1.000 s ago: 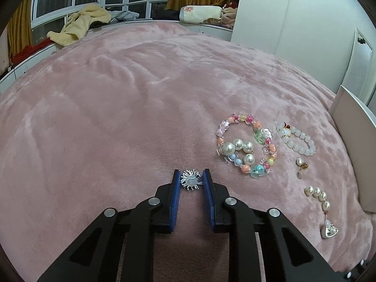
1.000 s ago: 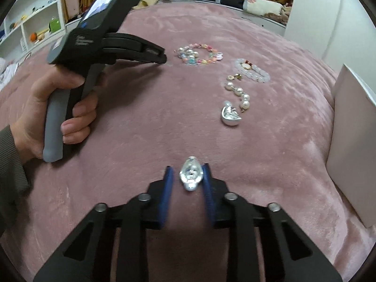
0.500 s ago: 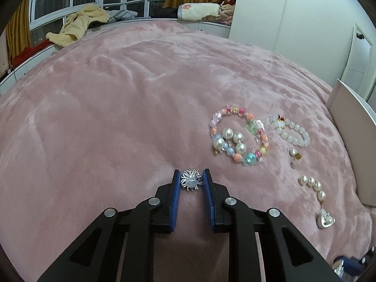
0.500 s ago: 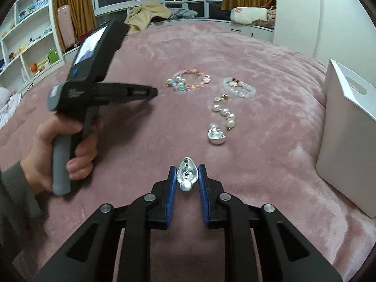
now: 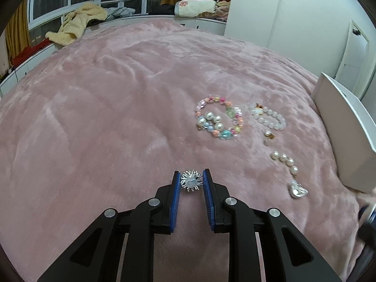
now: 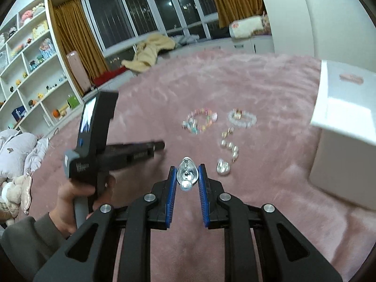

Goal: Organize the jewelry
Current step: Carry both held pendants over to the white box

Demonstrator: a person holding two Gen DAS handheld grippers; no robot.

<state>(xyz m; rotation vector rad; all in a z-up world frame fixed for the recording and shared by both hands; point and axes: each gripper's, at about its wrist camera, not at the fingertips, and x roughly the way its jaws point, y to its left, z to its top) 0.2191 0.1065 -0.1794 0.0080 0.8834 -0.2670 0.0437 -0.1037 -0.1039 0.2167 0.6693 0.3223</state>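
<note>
In my left gripper (image 5: 191, 181) I have a spiky silver brooch (image 5: 190, 180) with a pale stone at its centre, the blue pads closed in on it from both sides above the pink blanket (image 5: 105, 117). My right gripper (image 6: 187, 178) is clamped the same way on a silver teardrop earring (image 6: 187, 175), pointed end away from me (this view is blurred, so I cannot make out finer detail).

Ahead and to the right of the left gripper the other pieces lie on the blanket: a colourful bead bracelet (image 5: 219, 120) with large pearls inside its ring, a white bead bracelet (image 5: 270, 118) just beside it, a small gold-toned stud (image 5: 269, 134) near that, and nearer to me a pearl drop earring (image 5: 290, 172) ending in a silver teardrop. A white box (image 5: 347, 136) stands at the blanket's right edge.

From the right wrist view I see the left hand (image 6: 72, 198) gripping its tool's handle, off to the left.
</note>
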